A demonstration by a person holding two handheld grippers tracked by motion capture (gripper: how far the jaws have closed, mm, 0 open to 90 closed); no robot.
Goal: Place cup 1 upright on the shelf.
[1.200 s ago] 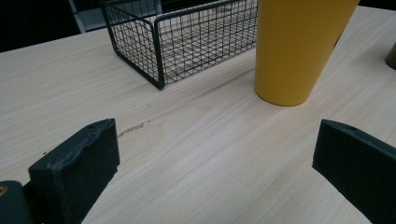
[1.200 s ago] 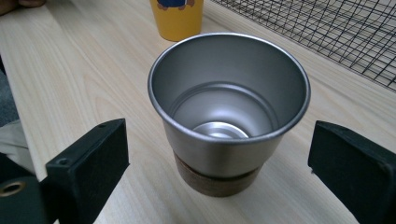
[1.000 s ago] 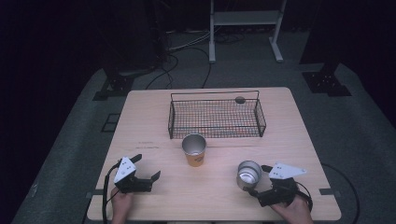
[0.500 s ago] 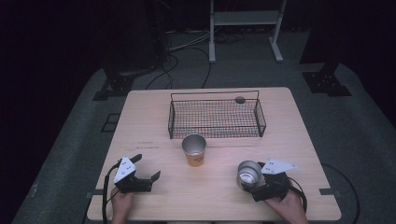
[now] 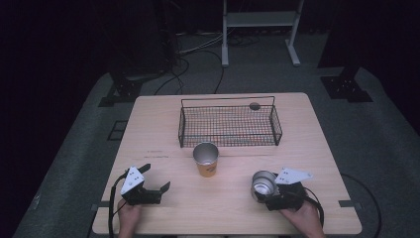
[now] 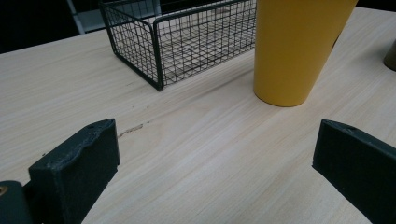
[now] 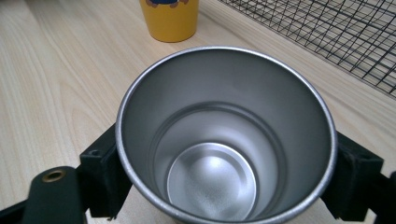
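Steel cup (image 7: 224, 135) sits upright between the jaws of your right hand-held gripper (image 5: 277, 194), which are closed against its sides near the bench's (image 5: 317, 144) front right. Its long axis stands vertical, mouth up. Forward and to its left stands the yellow cup (image 5: 205, 158), with the wire basket (image 5: 228, 124) just behind. Your left hand-held gripper (image 5: 156, 186) rests wide open, holding nothing. Count: two cups, one basket, two grippers.
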